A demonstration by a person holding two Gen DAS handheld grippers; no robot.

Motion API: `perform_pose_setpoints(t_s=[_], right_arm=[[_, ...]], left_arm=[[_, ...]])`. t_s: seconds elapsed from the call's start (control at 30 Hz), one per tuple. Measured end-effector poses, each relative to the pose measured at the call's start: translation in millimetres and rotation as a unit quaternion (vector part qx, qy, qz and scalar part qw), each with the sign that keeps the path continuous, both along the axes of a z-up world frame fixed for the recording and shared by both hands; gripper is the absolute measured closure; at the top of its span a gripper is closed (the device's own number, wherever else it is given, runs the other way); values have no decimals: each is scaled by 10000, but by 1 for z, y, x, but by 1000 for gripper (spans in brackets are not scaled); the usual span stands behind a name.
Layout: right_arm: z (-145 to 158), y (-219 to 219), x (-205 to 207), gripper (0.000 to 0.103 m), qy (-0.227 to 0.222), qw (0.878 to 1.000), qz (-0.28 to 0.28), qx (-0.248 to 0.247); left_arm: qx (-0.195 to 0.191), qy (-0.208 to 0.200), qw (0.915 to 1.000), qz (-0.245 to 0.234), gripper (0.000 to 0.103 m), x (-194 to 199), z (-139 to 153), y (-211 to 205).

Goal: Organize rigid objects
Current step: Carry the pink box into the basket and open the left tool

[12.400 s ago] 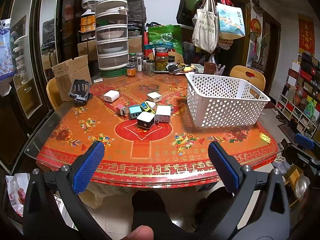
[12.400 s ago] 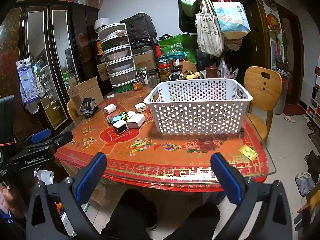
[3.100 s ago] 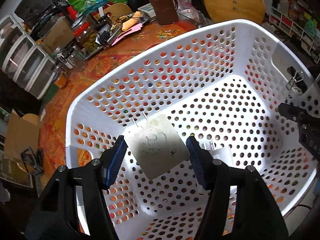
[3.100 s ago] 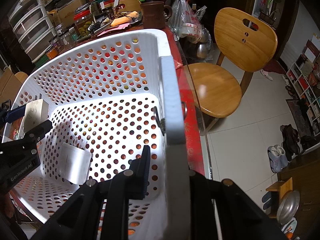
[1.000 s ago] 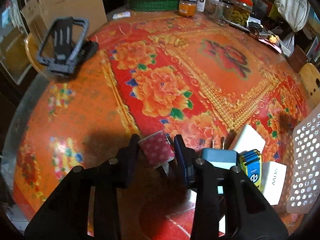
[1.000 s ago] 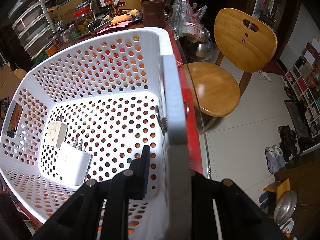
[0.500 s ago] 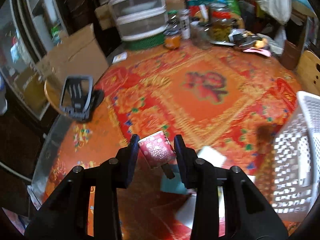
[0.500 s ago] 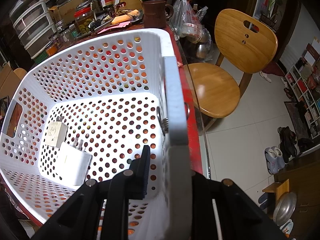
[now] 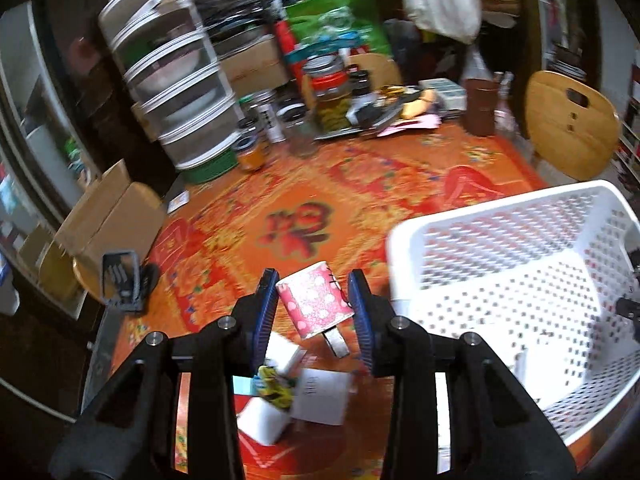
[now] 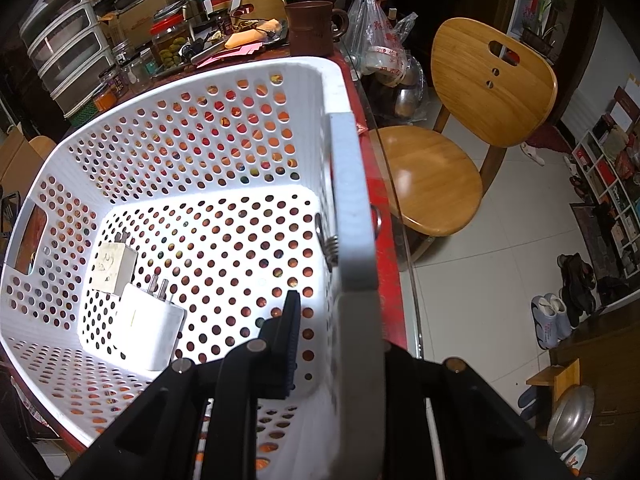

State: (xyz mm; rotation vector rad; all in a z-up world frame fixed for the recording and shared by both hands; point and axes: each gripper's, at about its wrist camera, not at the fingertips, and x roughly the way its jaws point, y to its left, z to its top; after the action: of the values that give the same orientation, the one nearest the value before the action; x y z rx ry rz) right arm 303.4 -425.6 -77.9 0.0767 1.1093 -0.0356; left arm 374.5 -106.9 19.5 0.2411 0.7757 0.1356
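Note:
My left gripper (image 9: 314, 308) is shut on a pink polka-dot charger (image 9: 314, 305) with a plug prong below it, held above the table just left of the white perforated basket (image 9: 404, 240). Several more chargers (image 9: 316, 394) lie on the table under the gripper. My right gripper (image 10: 332, 344) is shut on the basket's right rim (image 10: 350, 208). Inside the basket lie two white chargers: a larger one (image 10: 150, 330) and a smaller one (image 10: 112, 268) behind it.
The table has a red-orange floral cloth (image 9: 304, 224). A black phone stand (image 9: 120, 280) and a cardboard box (image 9: 108, 216) sit at the left. Stacked clear drawers (image 9: 172, 80), jars (image 9: 332, 92) and a brown mug (image 10: 312, 28) crowd the back. A wooden chair (image 10: 460, 128) stands right of the table.
My left gripper has lifted the pink charger off the table and swung right toward the basket, which has come into its view. The right gripper has stayed on the rim.

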Motion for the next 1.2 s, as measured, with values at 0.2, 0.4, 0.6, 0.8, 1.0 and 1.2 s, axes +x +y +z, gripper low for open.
perform_pose_setpoints(t_s=[0.2, 0.4, 0.6, 0.8, 1.0, 1.2], right_arm=[[0, 0, 0, 87, 8, 10000, 3, 4], [-1, 1, -1, 87, -7, 10000, 17, 22], [-1, 2, -2, 87, -12, 10000, 29, 23], [-1, 3, -2, 86, -7, 10000, 45, 34], [0, 3, -2, 85, -4, 10000, 57, 41], [0, 3, -1, 85, -4, 10000, 52, 44]], left_arm=[[44, 120, 9991, -400, 70, 0, -1, -51], [4, 291, 9971, -696, 70, 1, -12, -83], [-31, 467, 9957, -797, 70, 4, -25, -101], [-65, 732, 9927, -958, 69, 13, -42, -116], [42, 928, 9886, -1185, 69, 10, -57, -142], [-94, 1132, 9840, -1374, 63, 8, -70, -150]])
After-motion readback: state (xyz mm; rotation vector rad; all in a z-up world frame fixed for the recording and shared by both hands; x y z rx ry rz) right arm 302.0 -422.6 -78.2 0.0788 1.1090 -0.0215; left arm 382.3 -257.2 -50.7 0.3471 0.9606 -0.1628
